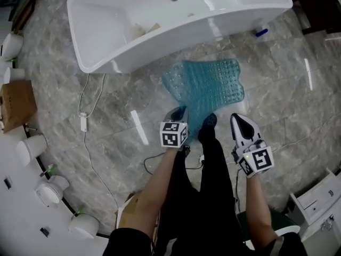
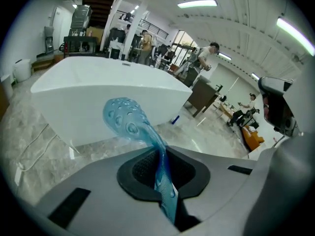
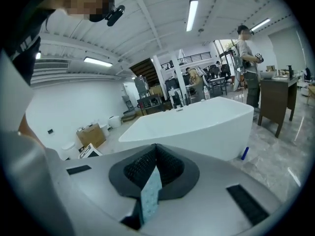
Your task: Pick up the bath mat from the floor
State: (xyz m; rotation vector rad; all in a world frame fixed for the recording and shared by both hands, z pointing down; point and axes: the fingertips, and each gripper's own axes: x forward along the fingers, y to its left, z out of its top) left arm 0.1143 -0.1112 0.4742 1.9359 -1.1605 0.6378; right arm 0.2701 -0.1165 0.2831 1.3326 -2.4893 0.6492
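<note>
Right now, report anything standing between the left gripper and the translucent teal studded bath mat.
Nothing visible does. The left gripper is shut on an edge of the teal bath mat; the rest lies on the floor by the white bathtub.

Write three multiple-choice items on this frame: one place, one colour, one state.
1. Where does the mat's far end lie?
A on the floor beside the tub
B inside the tub
C on a box

2. What colour is the mat?
A red
B white
C teal

3. What state is the left gripper in?
A open, empty
B shut on the mat
C shut, empty

Answers:
1 A: the head view shows the mat spread on the floor next to the tub.
2 C: it is teal in the head and left gripper views.
3 B: its jaws pinch the mat's edge.
</note>
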